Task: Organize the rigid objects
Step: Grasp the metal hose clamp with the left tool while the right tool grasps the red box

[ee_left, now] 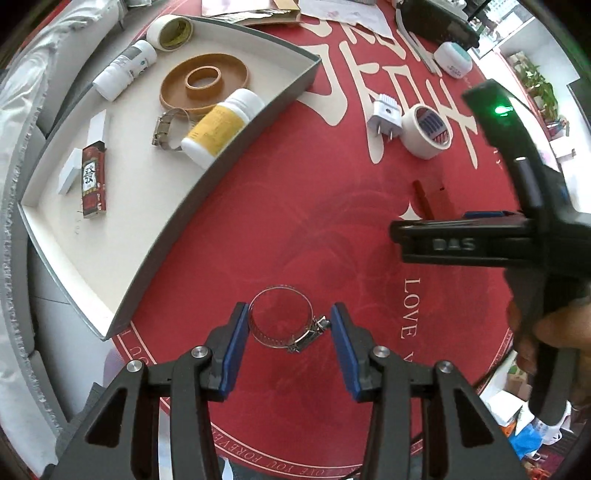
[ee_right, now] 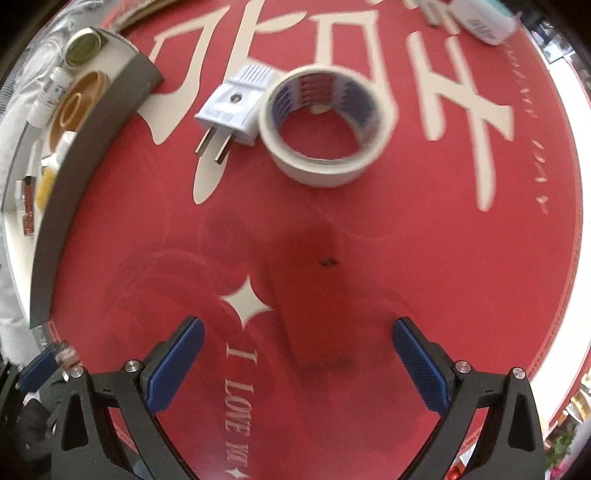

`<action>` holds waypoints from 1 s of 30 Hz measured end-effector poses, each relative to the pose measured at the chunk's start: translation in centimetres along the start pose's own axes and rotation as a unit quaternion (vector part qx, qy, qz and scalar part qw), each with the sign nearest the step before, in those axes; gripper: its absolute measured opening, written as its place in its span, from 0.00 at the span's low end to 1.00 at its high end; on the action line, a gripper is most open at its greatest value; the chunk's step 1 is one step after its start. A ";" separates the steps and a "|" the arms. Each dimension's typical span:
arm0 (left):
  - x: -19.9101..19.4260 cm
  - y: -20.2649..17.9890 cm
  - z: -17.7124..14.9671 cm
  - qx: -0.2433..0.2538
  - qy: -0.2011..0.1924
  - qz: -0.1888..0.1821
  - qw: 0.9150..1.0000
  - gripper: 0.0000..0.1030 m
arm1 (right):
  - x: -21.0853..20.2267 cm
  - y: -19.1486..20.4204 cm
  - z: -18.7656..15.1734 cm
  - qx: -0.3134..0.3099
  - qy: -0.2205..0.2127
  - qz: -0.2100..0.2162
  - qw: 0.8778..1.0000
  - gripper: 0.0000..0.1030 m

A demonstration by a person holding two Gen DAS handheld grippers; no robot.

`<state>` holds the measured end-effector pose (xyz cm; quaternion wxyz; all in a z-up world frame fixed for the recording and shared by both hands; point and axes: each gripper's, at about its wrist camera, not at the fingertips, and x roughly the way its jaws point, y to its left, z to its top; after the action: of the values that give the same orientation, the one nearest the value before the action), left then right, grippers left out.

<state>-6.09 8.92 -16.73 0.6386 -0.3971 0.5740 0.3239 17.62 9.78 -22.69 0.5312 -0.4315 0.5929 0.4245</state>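
My left gripper (ee_left: 290, 332) is shut on a metal hose clamp (ee_left: 282, 317). One blue pad presses the ring and the other presses the screw housing, and the clamp hangs just above the red mat (ee_left: 295, 206). My right gripper (ee_right: 299, 354) stands open over a flat red box (ee_right: 314, 302) that lies on the mat between and ahead of its fingers. The same red box (ee_left: 430, 195) shows in the left wrist view, beside the right tool's black body (ee_left: 450, 243). A white plug (ee_right: 232, 107) and a roll of masking tape (ee_right: 325, 125) lie further off.
A grey-walled white tray (ee_left: 236, 144) at the left holds a tape roll (ee_left: 170, 33), two white bottles, brown rings (ee_left: 205, 81), another clamp (ee_left: 168, 129) and a red lighter (ee_left: 94, 181). A white-and-teal container (ee_left: 452, 59) and papers sit at the mat's far edge.
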 end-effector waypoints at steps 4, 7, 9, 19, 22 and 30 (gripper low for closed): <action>-0.7 0.5 0.0 -0.003 -0.002 -0.011 1.000 0.47 | -0.2 1.0 0.0 -0.006 -0.009 -0.001 1.000 1.00; -1.5 0.2 -0.4 -0.005 -0.002 -0.016 1.000 0.47 | 0.0 1.0 -0.2 -0.008 0.008 -0.001 1.000 1.00; -1.5 0.4 -0.3 -0.003 -0.003 -0.019 1.000 0.47 | 0.2 0.8 0.3 -0.002 0.025 -0.003 1.000 0.99; -3.1 1.3 -1.0 0.005 -0.006 -0.019 1.000 0.47 | -1.8 1.8 -0.8 0.014 0.006 0.004 1.000 0.35; -2.8 1.3 -0.9 0.010 -0.010 -0.020 1.000 0.47 | -2.4 1.2 -1.7 0.032 0.004 0.023 0.999 0.35; -3.2 1.8 -1.1 0.018 -0.010 -0.022 1.000 0.47 | -5.2 0.2 -6.3 0.086 0.008 0.083 0.993 0.35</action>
<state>-8.57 8.94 -13.78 0.6588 -0.3946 0.5643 0.3031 16.11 4.07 -17.01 0.5242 -0.3370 0.6653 0.4112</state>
